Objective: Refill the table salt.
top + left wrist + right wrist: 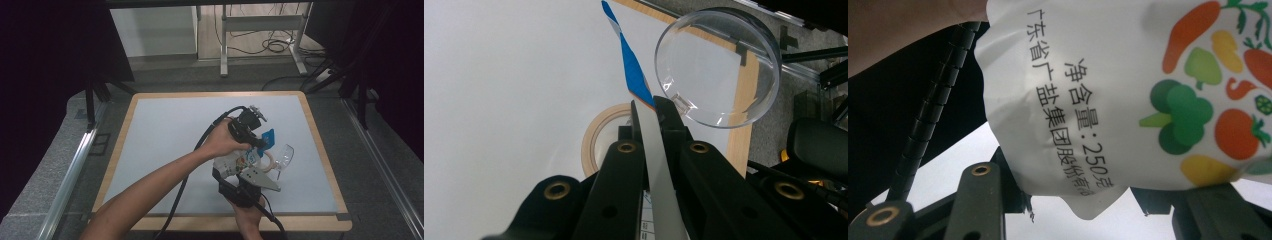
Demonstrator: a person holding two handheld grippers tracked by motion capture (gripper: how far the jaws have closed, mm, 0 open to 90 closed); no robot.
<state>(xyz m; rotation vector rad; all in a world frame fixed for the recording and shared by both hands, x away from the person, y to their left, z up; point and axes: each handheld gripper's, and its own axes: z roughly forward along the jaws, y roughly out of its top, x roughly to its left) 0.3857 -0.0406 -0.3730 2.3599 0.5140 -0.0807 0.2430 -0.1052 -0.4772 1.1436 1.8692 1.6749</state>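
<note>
**White pouch held between two grippers above the tape roll**

The pouch (pixel 1128 100) is white and soft, printed with black characters and bright vegetables: carrot, broccoli, tomato. Its upper edge carries a blue strip (pixel 634 70). The left gripper (pixel 655 107) is clamped tight on that thin flat edge. The right gripper (pixel 1083 200) grips the pouch's rounded body, jaws half spread. The pouch hangs just above the tape roll (pixel 596 132), with the clear plastic lid (pixel 719 70) beside it.
</note>
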